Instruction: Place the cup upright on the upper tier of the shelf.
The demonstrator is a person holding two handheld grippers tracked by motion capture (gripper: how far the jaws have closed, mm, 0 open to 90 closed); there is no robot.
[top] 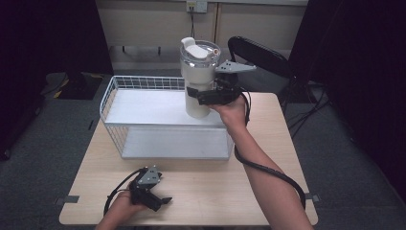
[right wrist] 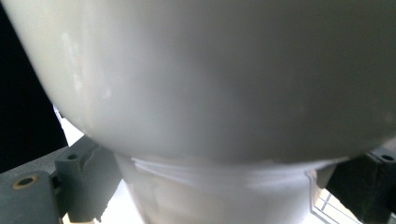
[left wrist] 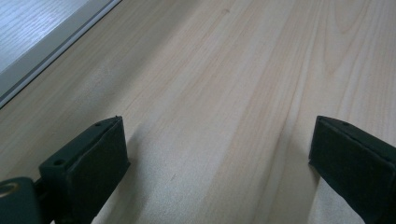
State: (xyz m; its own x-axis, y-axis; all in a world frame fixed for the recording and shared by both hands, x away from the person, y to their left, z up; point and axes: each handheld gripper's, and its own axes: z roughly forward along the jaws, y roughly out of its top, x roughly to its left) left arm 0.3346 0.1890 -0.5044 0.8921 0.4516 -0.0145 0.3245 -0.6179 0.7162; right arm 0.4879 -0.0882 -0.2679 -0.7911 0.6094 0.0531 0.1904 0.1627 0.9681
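Observation:
A tall white tumbler [top: 198, 72] with a clear lid stands upright on the top shelf of a white wire rack [top: 143, 108], at its right end. My right gripper [top: 207, 96] is shut on the tumbler's lower body; in the right gripper view the white tumbler [right wrist: 201, 79] bulges between the two black jaws. Down at the table's near left my left gripper [top: 163, 200] rests low over the wood, open. Between its pads [left wrist: 88, 163] in the left gripper view lies bare tabletop [left wrist: 215, 93].
The rack has a lower white shelf [top: 177, 143] and a wire side wall [top: 109, 103] on the left. A black chair [top: 258, 55] stands behind the table's far right. A cable [top: 268, 170] trails along the right forearm. Wooden table [top: 215, 191] lies in front of the rack.

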